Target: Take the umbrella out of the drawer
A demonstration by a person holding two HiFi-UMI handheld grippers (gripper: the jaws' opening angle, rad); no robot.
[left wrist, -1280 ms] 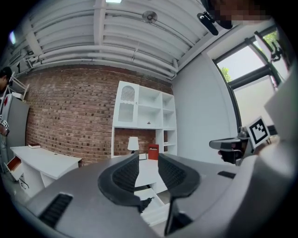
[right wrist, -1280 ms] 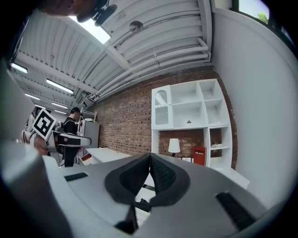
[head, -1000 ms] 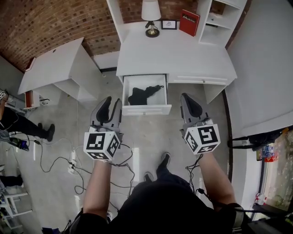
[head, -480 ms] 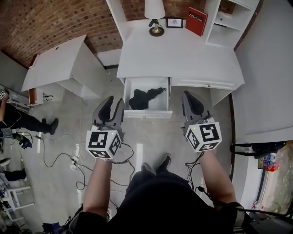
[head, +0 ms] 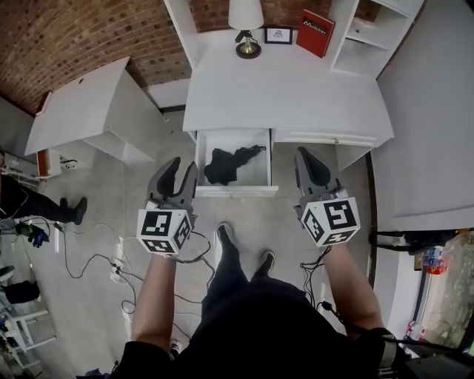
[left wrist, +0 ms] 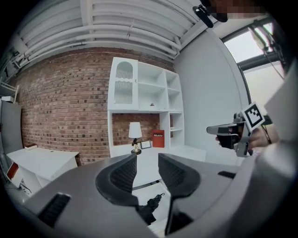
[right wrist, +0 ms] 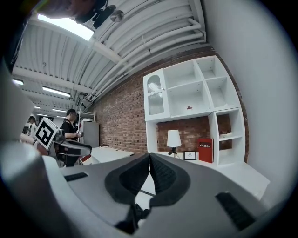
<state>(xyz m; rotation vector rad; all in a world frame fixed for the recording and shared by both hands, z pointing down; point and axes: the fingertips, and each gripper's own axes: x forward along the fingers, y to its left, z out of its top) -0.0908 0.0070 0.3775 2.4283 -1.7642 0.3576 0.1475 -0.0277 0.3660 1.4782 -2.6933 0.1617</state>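
A folded black umbrella (head: pixel 228 162) lies in the open white drawer (head: pixel 232 191) under the white desk (head: pixel 285 92). In the left gripper view the umbrella (left wrist: pixel 153 206) shows low between the jaws. My left gripper (head: pixel 181 167) hangs just short of the drawer's front left corner, jaws a little apart with nothing between them. My right gripper (head: pixel 304 157) is to the right of the drawer front, its jaws together and empty. In the right gripper view a dark bit of the umbrella (right wrist: pixel 136 214) shows below the closed pads (right wrist: pixel 161 175).
On the desk's back stand a lamp (head: pixel 245 22), a small picture frame (head: pixel 278 34) and a red book (head: pixel 315 32). A second white desk (head: pixel 83 111) stands to the left. Cables (head: pixel 96 248) trail over the floor. A person (head: pixel 33 201) is at the far left.
Both grippers and the person have come closer to the desk; the left gripper now reaches the drawer's front corner. One foot has stepped forward. The jaws look unchanged.
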